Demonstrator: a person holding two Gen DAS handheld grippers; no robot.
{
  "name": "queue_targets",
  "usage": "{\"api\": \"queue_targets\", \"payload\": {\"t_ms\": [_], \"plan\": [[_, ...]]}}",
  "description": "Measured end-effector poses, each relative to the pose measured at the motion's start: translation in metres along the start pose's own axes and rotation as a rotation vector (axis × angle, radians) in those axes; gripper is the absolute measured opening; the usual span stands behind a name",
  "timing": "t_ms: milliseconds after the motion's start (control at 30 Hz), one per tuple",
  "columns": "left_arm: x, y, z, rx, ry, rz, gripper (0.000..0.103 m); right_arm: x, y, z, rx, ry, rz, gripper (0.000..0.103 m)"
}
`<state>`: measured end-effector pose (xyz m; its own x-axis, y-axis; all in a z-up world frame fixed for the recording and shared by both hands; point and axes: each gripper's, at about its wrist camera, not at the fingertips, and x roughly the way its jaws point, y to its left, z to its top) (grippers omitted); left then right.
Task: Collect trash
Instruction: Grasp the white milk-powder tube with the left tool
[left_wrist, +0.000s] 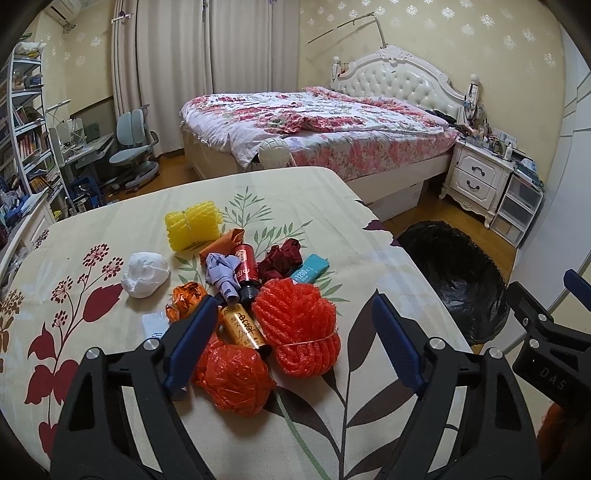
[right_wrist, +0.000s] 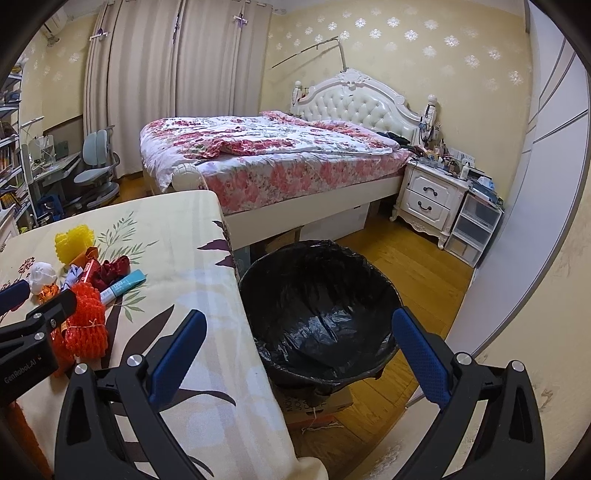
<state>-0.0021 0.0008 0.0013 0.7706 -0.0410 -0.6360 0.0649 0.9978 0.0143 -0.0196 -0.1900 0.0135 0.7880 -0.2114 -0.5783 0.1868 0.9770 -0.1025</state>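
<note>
Left tongs (left_wrist: 295, 339) open and empty over the trash pile (left_wrist: 243, 295) on the desk (left_wrist: 92, 258); right tongs (right_wrist: 299, 350) open too, above the bin (right_wrist: 317, 310). Risk judged: round foam net (left_wrist: 295, 328) slipping, bottles (left_wrist: 245, 269) rolling off the smooth cloth, or a drop missing the bin just beside the desk edge. Beyond, wooden floor (right_wrist: 406, 266), bed (right_wrist: 266, 155), nightstand (right_wrist: 428, 199), curtains (right_wrist: 166, 66).
</note>
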Motion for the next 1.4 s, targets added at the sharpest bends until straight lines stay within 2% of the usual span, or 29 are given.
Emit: {"api": "queue_targets", "payload": {"t_ms": [233, 333, 367, 400, 467, 667, 900, 1067, 1167, 1400], "plan": [[-0.006, 0.029, -0.005, -0.024, 0.013, 0.053, 0.083, -0.004, 0.023, 0.004, -0.036, -0.010, 0.062, 0.096], [-0.009, 0.047, -0.009, -0.039, 0.021, 0.087, 0.083, -0.004, 0.038, 0.006, -0.057, -0.014, 0.092, 0.092], [-0.011, 0.053, -0.010, -0.044, 0.022, 0.101, 0.083, -0.004, 0.044, 0.006, -0.066, -0.013, 0.107, 0.083], [-0.012, 0.059, -0.012, -0.049, 0.022, 0.114, 0.083, -0.004, 0.048, 0.007, -0.072, -0.011, 0.113, 0.070], [-0.014, 0.072, -0.016, -0.062, 0.027, 0.141, 0.083, -0.002, 0.056, 0.006, -0.085, 0.002, 0.123, 0.065], [-0.015, 0.102, -0.026, -0.102, 0.054, 0.189, 0.082, 0.000, 0.079, 0.001, -0.114, 0.021, 0.179, 0.065], [-0.002, 0.115, -0.033, -0.122, 0.092, 0.195, 0.080, 0.004, 0.090, -0.003, -0.133, 0.046, 0.196, 0.065], [0.015, 0.118, -0.036, -0.135, 0.149, 0.176, 0.068, 0.007, 0.096, -0.005, -0.145, 0.062, 0.204, 0.065], [0.021, 0.119, -0.037, -0.135, 0.174, 0.167, 0.068, 0.008, 0.100, -0.007, -0.152, 0.067, 0.208, 0.065], [0.032, 0.117, -0.039, -0.129, 0.216, 0.137, 0.058, 0.009, 0.105, -0.008, -0.161, 0.077, 0.220, 0.065]]}}
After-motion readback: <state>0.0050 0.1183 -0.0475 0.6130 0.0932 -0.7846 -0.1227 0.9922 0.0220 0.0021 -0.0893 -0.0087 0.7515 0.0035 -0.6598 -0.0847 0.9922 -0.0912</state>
